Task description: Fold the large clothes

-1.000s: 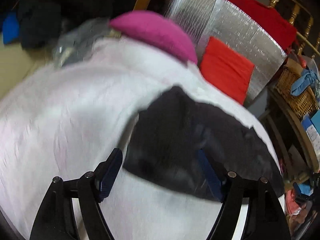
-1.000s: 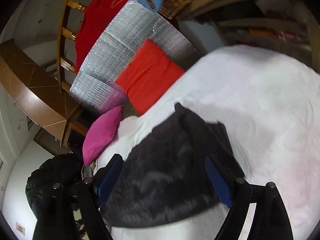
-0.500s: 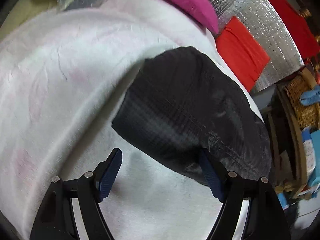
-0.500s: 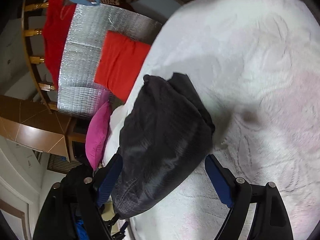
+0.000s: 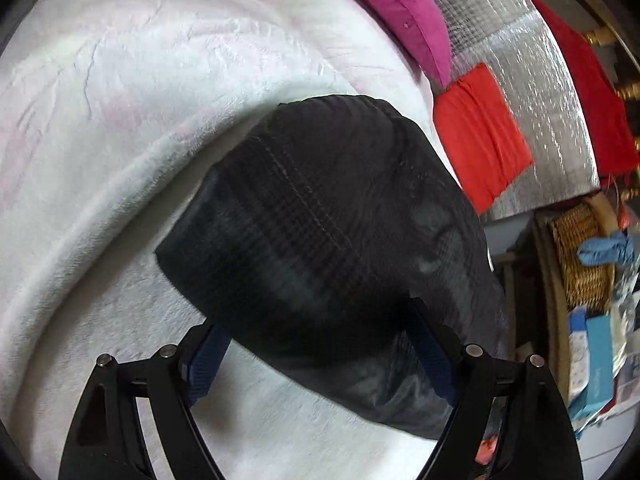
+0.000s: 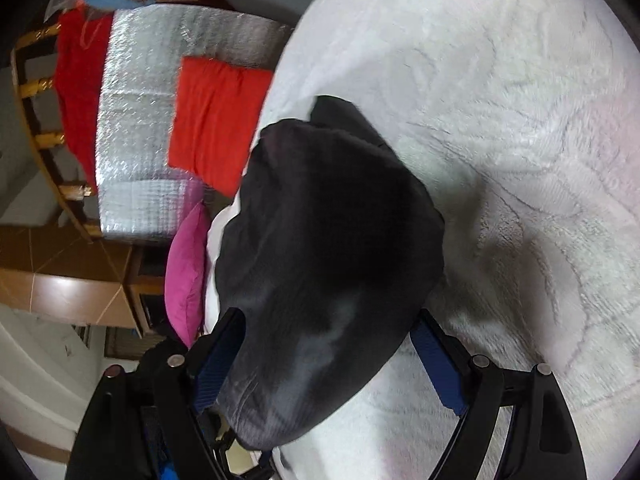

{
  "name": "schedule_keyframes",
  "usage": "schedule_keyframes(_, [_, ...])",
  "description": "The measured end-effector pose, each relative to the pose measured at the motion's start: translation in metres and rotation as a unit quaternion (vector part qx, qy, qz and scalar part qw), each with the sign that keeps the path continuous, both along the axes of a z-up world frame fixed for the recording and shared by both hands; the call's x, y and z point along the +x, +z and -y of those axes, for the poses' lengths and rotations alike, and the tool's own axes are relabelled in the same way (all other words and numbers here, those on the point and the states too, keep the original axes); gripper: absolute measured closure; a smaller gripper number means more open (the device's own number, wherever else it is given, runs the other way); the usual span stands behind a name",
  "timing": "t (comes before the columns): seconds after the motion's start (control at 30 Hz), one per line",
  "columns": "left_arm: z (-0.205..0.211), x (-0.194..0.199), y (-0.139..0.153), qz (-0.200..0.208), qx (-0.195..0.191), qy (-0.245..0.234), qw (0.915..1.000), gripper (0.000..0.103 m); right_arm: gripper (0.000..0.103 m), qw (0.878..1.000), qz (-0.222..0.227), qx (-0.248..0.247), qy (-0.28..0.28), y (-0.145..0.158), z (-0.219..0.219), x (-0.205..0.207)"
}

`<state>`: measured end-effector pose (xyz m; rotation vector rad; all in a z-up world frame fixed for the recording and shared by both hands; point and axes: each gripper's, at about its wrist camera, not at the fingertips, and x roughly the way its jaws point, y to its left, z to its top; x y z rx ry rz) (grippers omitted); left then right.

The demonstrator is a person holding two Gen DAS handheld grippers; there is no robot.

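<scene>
So your L gripper (image 5: 320, 356) was opening, its jaws either side of the dark garment (image 5: 332, 248); R gripper (image 6: 324, 360) gaped wide too, no squeeze visible. Garment lay bunched on the fuzzy white blanket (image 5: 120, 128). Behind: magenta pillow (image 5: 400, 12), red cushion (image 5: 480, 132), silver foil mat (image 5: 532, 60), wicker basket (image 5: 580, 256).

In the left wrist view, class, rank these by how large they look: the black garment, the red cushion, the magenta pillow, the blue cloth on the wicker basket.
1. black garment, nearest the camera
2. red cushion and magenta pillow: too alike to rank
3. blue cloth
</scene>
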<state>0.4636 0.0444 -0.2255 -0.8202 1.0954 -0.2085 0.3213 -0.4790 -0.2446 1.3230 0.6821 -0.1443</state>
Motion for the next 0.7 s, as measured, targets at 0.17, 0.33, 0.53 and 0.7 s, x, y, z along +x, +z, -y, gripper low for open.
schedule_keyframes(0.17, [0.001, 0.009, -0.007, 0.001, -0.020, 0.018, 0.9996, 0.017, 0.016, 1.000, -0.002, -0.014, -0.010, -0.004, 0.001, 0.012])
schedule_keyframes(0.33, [-0.006, 0.013, -0.006, -0.005, -0.021, 0.017, 0.9996, 0.017, 0.016, 1.000, -0.009, -0.014, 0.001, 0.000, 0.007, 0.017])
schedule_keyframes(0.53, [-0.040, 0.021, 0.018, -0.004, 0.053, 0.005, 0.9986, 0.017, 0.016, 0.997, -0.025, -0.073, -0.031, 0.025, 0.045, -0.011])
schedule_keyframes(0.7, [-0.077, 0.061, 0.033, 0.041, 0.104, -0.054, 0.9923, 0.016, 0.016, 0.989, -0.029, -0.140, 0.046, 0.047, 0.087, 0.001])
